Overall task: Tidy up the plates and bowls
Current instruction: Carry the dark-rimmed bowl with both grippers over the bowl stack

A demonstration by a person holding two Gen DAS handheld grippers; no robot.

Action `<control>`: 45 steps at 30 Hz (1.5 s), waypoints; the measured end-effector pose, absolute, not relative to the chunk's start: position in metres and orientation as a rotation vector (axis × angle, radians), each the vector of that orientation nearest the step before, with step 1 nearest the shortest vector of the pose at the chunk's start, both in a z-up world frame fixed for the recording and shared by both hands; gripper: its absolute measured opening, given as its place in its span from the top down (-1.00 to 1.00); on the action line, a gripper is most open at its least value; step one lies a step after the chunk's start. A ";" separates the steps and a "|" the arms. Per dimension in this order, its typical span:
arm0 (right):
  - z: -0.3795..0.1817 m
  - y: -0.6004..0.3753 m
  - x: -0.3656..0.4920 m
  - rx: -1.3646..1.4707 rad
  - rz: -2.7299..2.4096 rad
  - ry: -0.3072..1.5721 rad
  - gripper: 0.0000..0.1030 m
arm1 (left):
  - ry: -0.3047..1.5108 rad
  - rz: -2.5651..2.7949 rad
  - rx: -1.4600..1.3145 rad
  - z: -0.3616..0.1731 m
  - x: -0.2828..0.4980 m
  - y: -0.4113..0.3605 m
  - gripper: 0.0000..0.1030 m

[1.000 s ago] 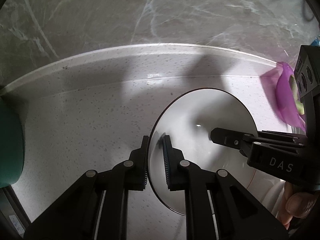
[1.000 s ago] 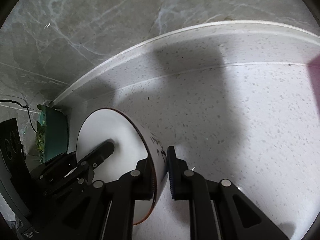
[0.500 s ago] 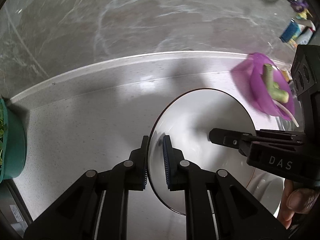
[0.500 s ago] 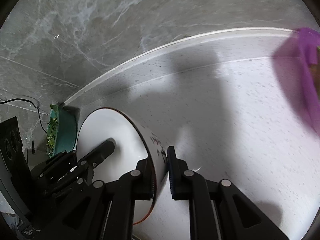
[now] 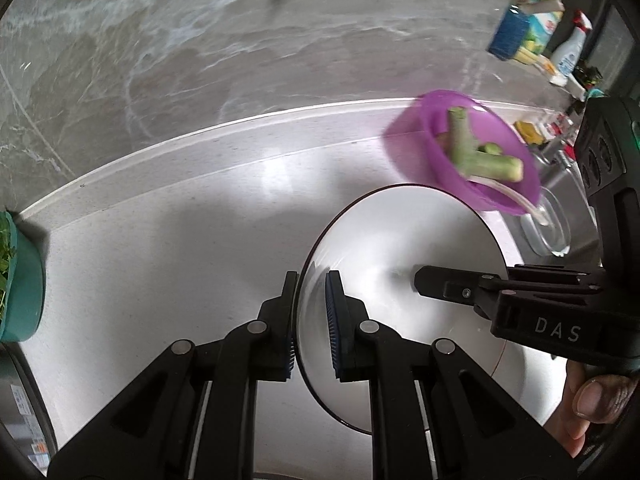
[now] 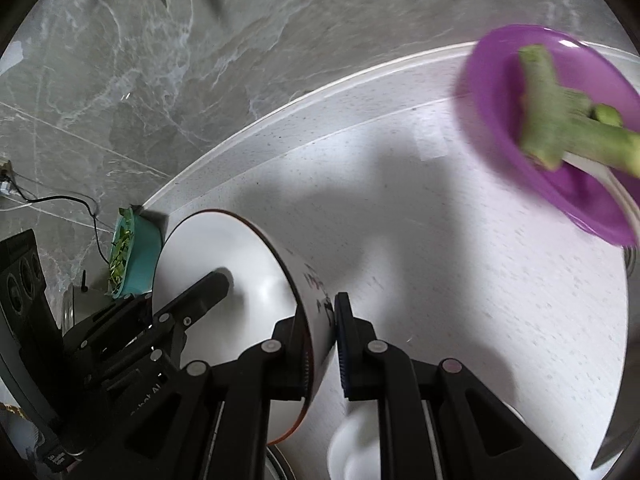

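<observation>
A white bowl (image 5: 400,240) with a thin dark rim hangs above the speckled white counter (image 5: 160,280), carried by both grippers. My left gripper (image 5: 311,284) is shut on its left rim, one pad inside and one outside. In the right wrist view my right gripper (image 6: 320,312) is shut on the opposite wall of the same white bowl (image 6: 224,256), which has red marks on its outside. The other gripper's finger (image 5: 424,280) reaches into the bowl from the right in the left wrist view. A thumb (image 5: 600,396) shows at the lower right.
A purple bowl (image 5: 460,152) with green stalks stands at the back right, a clear glass bowl (image 5: 548,228) beside it. A teal bowl (image 5: 20,280) of greens sits at the far left. Bottles (image 5: 520,28) line the grey marble wall.
Both grippers have carried the white bowl to the right and upward. The purple bowl has come fully into view, and the teal bowl now lies farther back at the left.
</observation>
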State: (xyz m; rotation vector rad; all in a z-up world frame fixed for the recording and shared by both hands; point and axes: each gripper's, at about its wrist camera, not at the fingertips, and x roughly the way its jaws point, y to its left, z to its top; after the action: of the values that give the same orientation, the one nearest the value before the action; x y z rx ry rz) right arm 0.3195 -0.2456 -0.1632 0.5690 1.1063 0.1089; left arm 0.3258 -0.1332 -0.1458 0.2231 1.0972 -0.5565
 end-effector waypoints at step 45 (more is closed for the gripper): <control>-0.204 -0.296 0.179 0.514 0.060 1.230 0.73 | 1.204 -0.646 0.280 -0.222 0.171 -0.183 0.77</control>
State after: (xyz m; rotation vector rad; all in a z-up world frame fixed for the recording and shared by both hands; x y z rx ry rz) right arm 0.1786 -0.2959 -0.2041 0.5143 1.2297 0.0595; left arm 0.1706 -0.1830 -0.2223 0.2804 1.2042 -0.6460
